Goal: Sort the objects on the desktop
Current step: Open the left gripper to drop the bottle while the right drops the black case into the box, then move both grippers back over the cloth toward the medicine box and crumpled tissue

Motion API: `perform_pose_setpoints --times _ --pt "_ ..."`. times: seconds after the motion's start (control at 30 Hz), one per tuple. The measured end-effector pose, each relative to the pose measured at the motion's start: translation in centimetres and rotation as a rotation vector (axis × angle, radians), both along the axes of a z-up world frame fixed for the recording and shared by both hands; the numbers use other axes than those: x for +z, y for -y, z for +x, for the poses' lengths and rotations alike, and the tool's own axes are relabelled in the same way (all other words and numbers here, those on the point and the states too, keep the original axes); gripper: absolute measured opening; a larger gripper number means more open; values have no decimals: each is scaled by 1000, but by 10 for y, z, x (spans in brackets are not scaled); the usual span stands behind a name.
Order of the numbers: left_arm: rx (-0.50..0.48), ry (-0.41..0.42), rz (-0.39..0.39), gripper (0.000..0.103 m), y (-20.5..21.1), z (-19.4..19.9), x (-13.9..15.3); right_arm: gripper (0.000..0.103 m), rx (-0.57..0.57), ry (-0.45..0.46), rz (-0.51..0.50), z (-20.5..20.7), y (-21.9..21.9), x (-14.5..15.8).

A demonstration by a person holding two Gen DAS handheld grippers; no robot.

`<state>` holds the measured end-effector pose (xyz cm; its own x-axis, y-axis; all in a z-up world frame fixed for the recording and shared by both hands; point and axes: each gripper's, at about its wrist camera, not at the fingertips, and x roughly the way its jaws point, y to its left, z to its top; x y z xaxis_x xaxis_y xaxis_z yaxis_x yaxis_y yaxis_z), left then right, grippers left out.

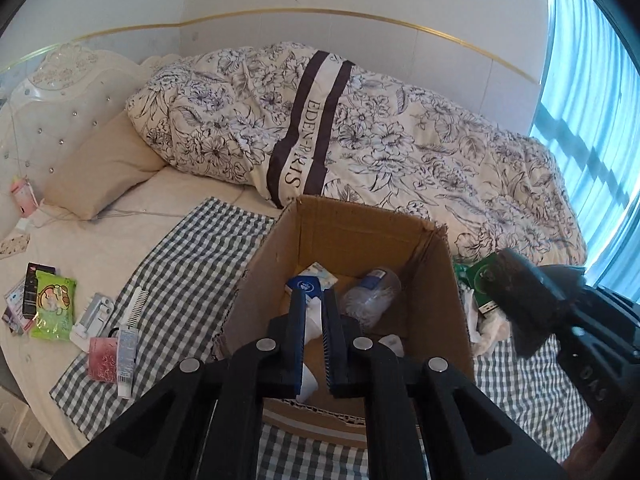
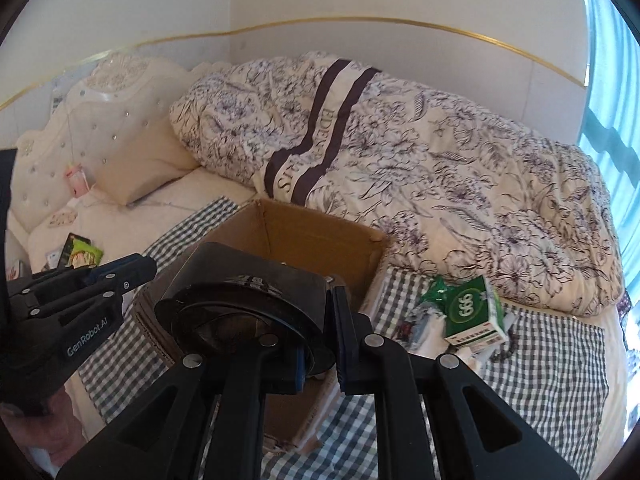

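Up against the wall, a flowered quilt (image 1: 360, 128) is lying heaped along the bed, with a checked cloth (image 1: 188, 264) spreading over the mattress in front of it. On that cloth an open cardboard box (image 1: 348, 224) is sitting, holding a clear plastic bottle (image 1: 374, 294) and a blue-and-white pack (image 1: 310, 280). The left gripper (image 1: 313, 316) is hanging over the box, its fingers pinching something white. The right gripper (image 2: 320, 320) is gripping a dark round object (image 2: 248, 304) beside the box's rim, fingers pressed against its sides. Right of the box a green packet (image 2: 472, 308) is lying on the cloth; left of it, a comb (image 1: 138, 306) and a tube (image 1: 126, 354) are resting close together.
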<state>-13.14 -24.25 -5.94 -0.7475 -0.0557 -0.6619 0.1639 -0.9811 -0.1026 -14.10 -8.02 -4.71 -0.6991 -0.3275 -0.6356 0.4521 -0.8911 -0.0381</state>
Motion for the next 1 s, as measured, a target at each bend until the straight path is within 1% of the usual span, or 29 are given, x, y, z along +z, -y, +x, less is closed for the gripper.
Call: perform_pose_setpoints --times 0.23,0.5,0.53,0.6,0.67,0.73,0.8,0.87,0.93,1.0 --pt "6 14 -4 9 9 -8 -11 10 22 54 39 -18 20 -23" --pt "11 26 -3 9 17 -14 -20 10 35 139 123 -37 40 -56" --pt "12 27 -3 9 17 -15 -21 13 34 141 128 -37 41 -58" --pt "15 28 -2 9 19 -16 -22 22 28 141 133 -38 41 -61" --pt "16 28 -1 9 20 -16 -22 39 18 131 132 -37 40 -60" --pt "17 25 -3 9 20 -15 -21 47 8 103 121 -34 38 -54" --pt "18 20 -5 9 20 -13 -18 48 -5 71 94 -30 31 -44" --pt "18 10 -6 9 18 -9 -13 51 -16 55 76 -28 25 -34" --pt "19 -3 -8 9 15 -4 -5 52 -16 42 54 -24 20 -24" --pt "17 -16 -11 9 11 1 3 52 -27 7 34 -16 13 -10"
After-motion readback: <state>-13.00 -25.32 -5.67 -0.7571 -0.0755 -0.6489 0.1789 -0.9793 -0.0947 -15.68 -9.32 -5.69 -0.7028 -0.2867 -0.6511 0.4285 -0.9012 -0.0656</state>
